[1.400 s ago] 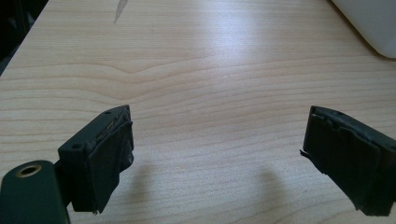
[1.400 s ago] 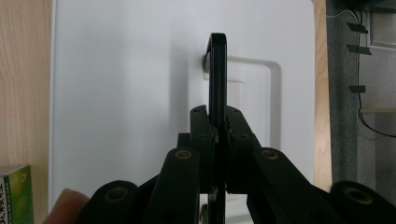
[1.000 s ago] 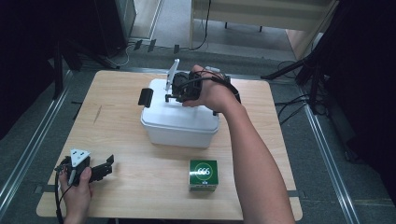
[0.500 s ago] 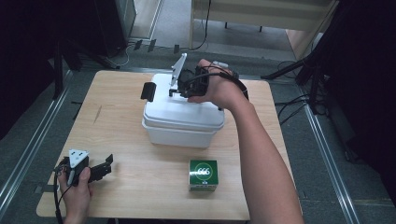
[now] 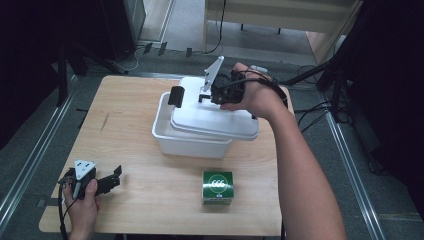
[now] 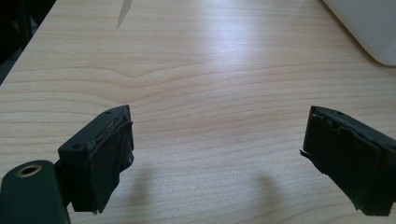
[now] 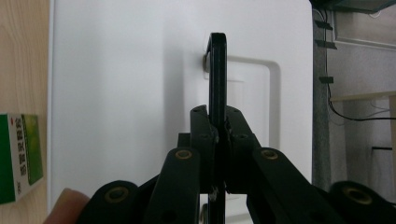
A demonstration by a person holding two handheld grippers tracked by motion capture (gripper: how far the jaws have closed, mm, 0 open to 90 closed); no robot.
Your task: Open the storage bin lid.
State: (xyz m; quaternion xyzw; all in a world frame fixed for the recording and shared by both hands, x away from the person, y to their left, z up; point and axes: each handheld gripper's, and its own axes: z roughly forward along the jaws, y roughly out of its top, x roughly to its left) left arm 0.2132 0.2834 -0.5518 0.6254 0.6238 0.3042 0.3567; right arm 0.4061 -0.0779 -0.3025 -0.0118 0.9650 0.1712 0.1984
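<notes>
A white plastic bin (image 5: 187,142) stands mid-table. Its white lid (image 5: 215,120) is lifted and sits askew, shifted right so the bin's left rim is uncovered. My right gripper (image 5: 206,95) is shut on the lid's raised black handle (image 5: 176,95). In the right gripper view the thin black handle (image 7: 217,70) stands edge-on, clamped between the jaws of the right gripper (image 7: 218,119) over the lid (image 7: 126,84). My left gripper (image 5: 115,176) rests on the table at the front left. Its jaws are open over bare wood, seen from the left gripper (image 6: 217,140) itself.
A green box (image 5: 217,186) lies on the wooden table (image 5: 130,115) in front of the bin, and its edge shows as a green box (image 7: 21,156) beside the lid. The bin's corner (image 6: 369,28) is far right of the left jaws.
The right hand has moved right and up with the handle in its grip. The lid has come off the bin's left side and shifted right. The left gripper has stayed put.
</notes>
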